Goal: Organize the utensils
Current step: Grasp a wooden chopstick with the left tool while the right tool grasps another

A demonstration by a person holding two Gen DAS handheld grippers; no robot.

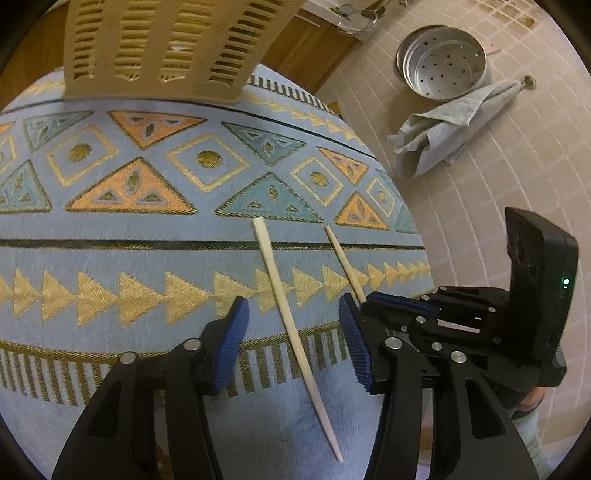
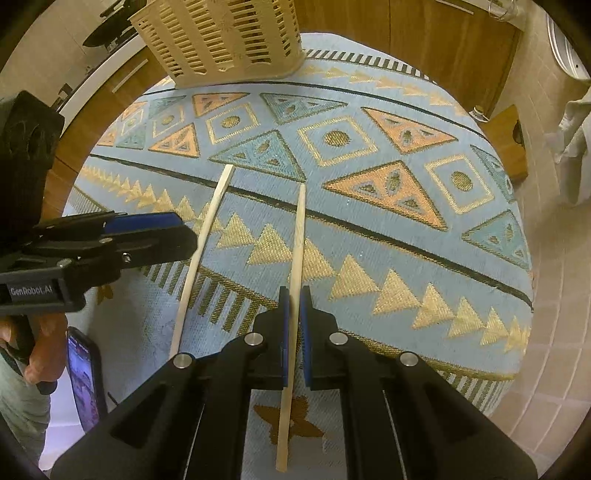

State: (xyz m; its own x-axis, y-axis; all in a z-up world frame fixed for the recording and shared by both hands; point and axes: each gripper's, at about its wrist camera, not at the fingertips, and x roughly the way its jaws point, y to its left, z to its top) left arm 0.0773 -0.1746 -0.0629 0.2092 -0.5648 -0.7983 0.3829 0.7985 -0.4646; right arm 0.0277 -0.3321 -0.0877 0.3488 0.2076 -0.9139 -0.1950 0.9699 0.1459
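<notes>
Left wrist view: the left gripper point(image 1: 291, 332) stood about half open, its pads astride but clear of one chopstick point(image 1: 291, 317) lying on the patterned cloth point(image 1: 110, 258). The slotted basket point(image 1: 162, 48) stood far behind.

Right wrist view: the right gripper point(image 2: 294, 325) was clamped on the second chopstick point(image 2: 297, 243).

Off my tabletop: perforated steel steamer tray point(image 1: 443, 61) on the tiled floor point(image 1: 480, 177), crumpled grey towel point(image 1: 443, 129) beside it; smartphone point(image 2: 85, 380), screen lit; wooden cabinet doors point(image 2: 424, 33) behind.
</notes>
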